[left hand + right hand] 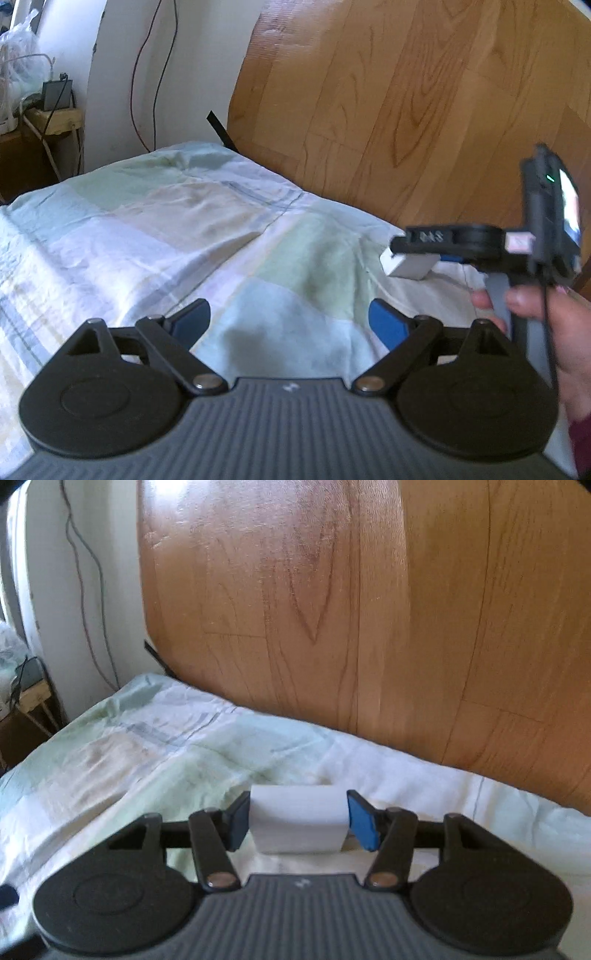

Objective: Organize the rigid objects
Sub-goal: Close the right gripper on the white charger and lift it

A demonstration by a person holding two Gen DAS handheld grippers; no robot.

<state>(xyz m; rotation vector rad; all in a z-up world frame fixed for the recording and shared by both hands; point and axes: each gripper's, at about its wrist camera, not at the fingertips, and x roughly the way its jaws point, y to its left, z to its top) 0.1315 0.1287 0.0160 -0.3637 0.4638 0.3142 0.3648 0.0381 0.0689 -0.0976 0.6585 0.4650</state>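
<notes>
A small white block [298, 823] sits between the blue pads of my right gripper [300, 821], which is shut on it just above the pale checked bedsheet [147, 753]. In the left wrist view the same white block [406, 266] shows under the right gripper [417, 254] at the right, held by a hand [554, 321]. My left gripper [290, 323] is open and empty, with its blue pads [388, 325] wide apart over the sheet [166, 221].
A wooden headboard [406, 92] [332, 609] stands behind the bed. A white wall with hanging cables [147, 74] is at the left, beside a low shelf with a small grey box [55, 96] and plastic bags.
</notes>
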